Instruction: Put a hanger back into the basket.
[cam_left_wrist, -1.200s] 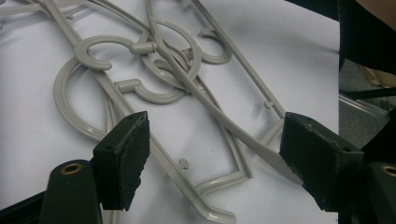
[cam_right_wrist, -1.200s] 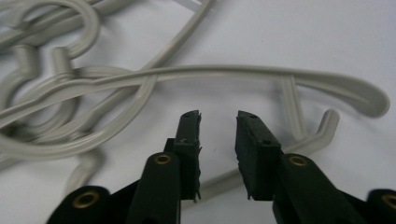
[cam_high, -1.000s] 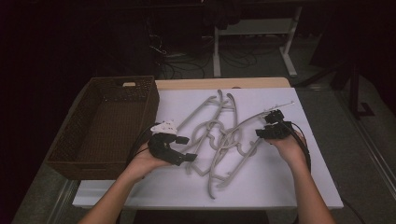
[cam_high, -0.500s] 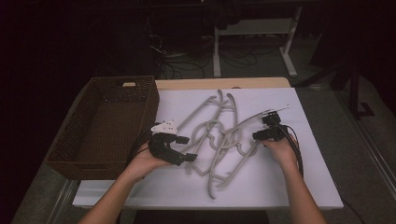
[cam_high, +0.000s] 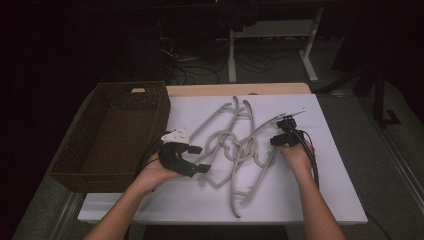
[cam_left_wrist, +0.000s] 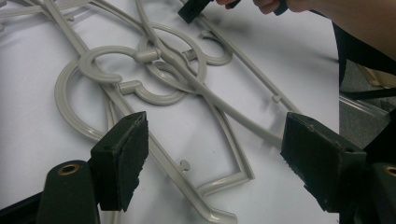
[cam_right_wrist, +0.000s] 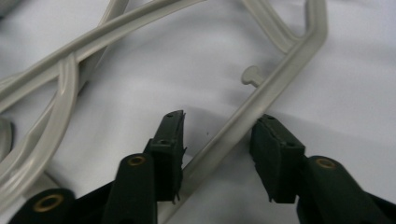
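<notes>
Hangers: a tangled heap of grey plastic clothes hangers (cam_high: 240, 147) lies on the white tabletop (cam_high: 330, 195), at the centre of the high view, hooks interlocked in the middle.
Left gripper: the left gripper (cam_high: 199, 159) sits at the lower left of the heap, jaws spread wide; in the left gripper view a hanger's lower corner (cam_left_wrist: 233, 179) lies between the jaws, with neither pad on it.
Right gripper: the right gripper (cam_high: 277, 141) is at the right edge of the heap, jaws just closing; in the right gripper view one hanger arm (cam_right_wrist: 261, 100) runs slantwise between them, a visible gap on both sides, so not yet pinched.
Basket: a dark wicker basket (cam_high: 80, 150) stands at the left of the high view, just beside the left hand (cam_high: 152, 172).
</notes>
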